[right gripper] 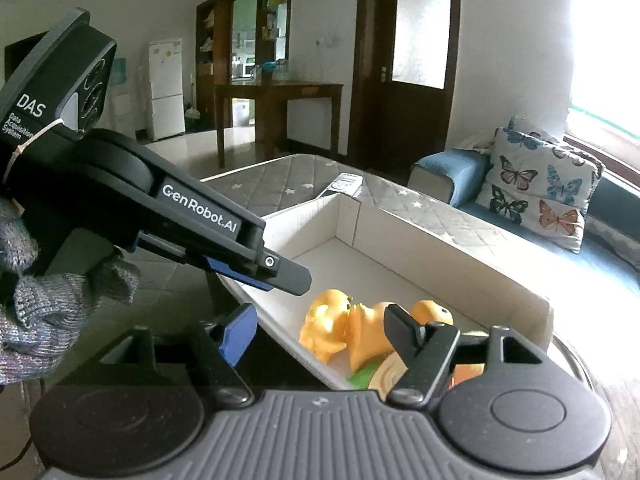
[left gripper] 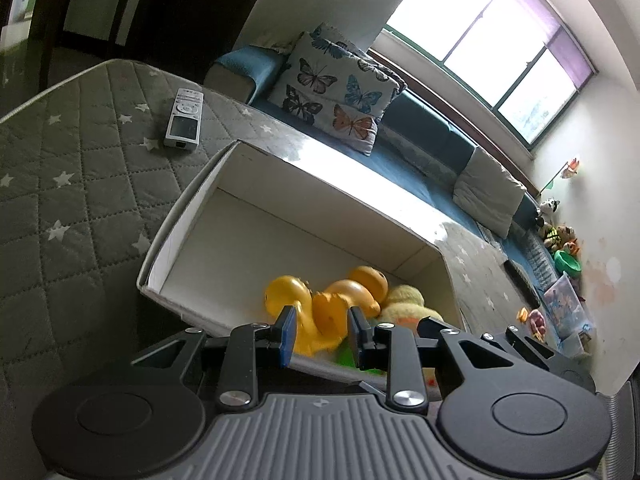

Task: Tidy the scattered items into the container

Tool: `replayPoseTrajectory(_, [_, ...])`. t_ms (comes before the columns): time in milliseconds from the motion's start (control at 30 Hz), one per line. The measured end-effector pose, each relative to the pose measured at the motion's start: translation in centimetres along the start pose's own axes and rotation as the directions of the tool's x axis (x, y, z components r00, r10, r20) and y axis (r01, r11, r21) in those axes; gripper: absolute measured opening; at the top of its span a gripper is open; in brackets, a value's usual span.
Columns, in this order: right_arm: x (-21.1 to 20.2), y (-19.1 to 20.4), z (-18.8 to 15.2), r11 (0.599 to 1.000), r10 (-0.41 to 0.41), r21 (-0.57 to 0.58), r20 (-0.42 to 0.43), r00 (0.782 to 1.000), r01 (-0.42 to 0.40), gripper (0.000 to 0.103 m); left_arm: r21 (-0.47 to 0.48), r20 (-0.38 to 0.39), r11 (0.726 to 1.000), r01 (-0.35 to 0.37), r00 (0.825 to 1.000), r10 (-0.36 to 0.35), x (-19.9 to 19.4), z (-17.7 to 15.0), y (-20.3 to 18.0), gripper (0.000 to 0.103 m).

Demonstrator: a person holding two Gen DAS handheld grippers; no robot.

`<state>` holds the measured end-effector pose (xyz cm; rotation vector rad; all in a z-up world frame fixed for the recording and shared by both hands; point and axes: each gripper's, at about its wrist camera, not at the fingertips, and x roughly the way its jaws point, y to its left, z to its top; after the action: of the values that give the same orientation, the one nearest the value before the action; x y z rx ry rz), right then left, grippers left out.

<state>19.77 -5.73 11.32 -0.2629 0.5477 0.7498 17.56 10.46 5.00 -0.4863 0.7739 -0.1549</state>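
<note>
Left gripper (left gripper: pixel 322 330) fingers are spread, empty, above the box's (left gripper: pixel 188 216) near rim. Right gripper (right gripper: pixel 320 330) fingers are spread wide, empty. Yellow toys (left gripper: pixel 320 304) are piled at the box's near end; far half is left bare. Remote (left gripper: pixel 184 118) is seen outside on the quilted cover (left gripper: pixel 72 184).

Left gripper (left gripper: pixel 322 332): jaws part-open, nothing clamped, above the near wall of the white cardboard box (left gripper: pixel 208 216). Box contents: yellow rubber ducks (left gripper: pixel 320 300) (plush toy alongside). Remote control (left gripper: pixel 184 118) lies on quilted mattress (left gripper: pixel 72 168).

The left claw (right gripper: pixel 280 276) body reads "GenRobot.AI", "DAS", "Data Acquisition System".
</note>
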Motion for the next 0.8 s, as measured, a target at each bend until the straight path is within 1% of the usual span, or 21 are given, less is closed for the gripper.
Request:
replayPoseTrajectory(33, [-0.4,0.1,-0.2,1.0,-0.003,0.007,0.007,1.0,0.003,0.076,0.007,0.002,1.0,-0.002,1.0,0.002,-0.3,-0.3,-0.2,0.03])
replayPoseTrajectory(67, [-0.7,0.3,-0.5,1.0,-0.005,0.014,0.013,1.0,0.005,0.084,0.014,0.004,1.0,-0.003,1.0,0.003,-0.5,-0.6,-0.4,0.03])
replayPoseTrajectory(233, [-2.3,0.7,-1.6,0.999,-0.013,0.043,0.032,0.999,0.012,0.085,0.043,0.015,0.999,-0.003,1.0,0.002,-1.7,-2.3,-1.2,0.03])
replayPoseTrajectory(300, [-3.0,0.8,-2.0,0.998,-0.022,0.055,0.038,0.999,0.019,0.091,0.052,0.014,0.999,-0.004,1.0,0.003,-2.1,-3.0,-1.4,0.03])
replayPoseTrajectory(333, [-3.3,1.0,-2.3,0.998,-0.033,0.057,0.045,0.998,0.031,0.096,0.057,0.015,0.998,-0.005,1.0,0.004,-2.3,-3.3,-1.5,0.03])
replayPoseTrajectory(400, [-3.9,1.1,-2.6,0.997,-0.05,0.059,0.054,0.997,0.046,0.097,0.067,0.016,0.998,-0.007,1.0,0.006,-2.6,-3.9,-1.7,0.03])
replayPoseTrajectory(467, [-4.4,1.1,-3.0,0.996,-0.058,0.071,0.055,0.997,0.054,0.102,0.07,0.018,0.998,-0.01,1.0,0.009,-3.0,-4.5,-1.8,0.03])
replayPoseTrajectory(633, [-5.4,1.2,-3.9,0.993,-0.077,0.097,0.057,0.995,0.071,0.103,0.077,0.012,0.997,-0.013,1.0,0.012,-3.6,-6.0,-2.1,0.03])
replayPoseTrajectory(733, [-5.9,1.8,-4.6,0.99,-0.105,0.104,0.051,0.993,0.1,0.103,0.09,0.0,0.996,-0.015,1.0,0.015,-3.7,-6.8,-2.4,0.03])
replayPoseTrajectory(800, [-6.1,2.0,-5.0,0.988,-0.111,0.113,0.045,0.993,0.105,0.103,0.098,-0.002,0.995,-0.018,1.0,0.018,-3.9,-7.4,-2.7,0.03])
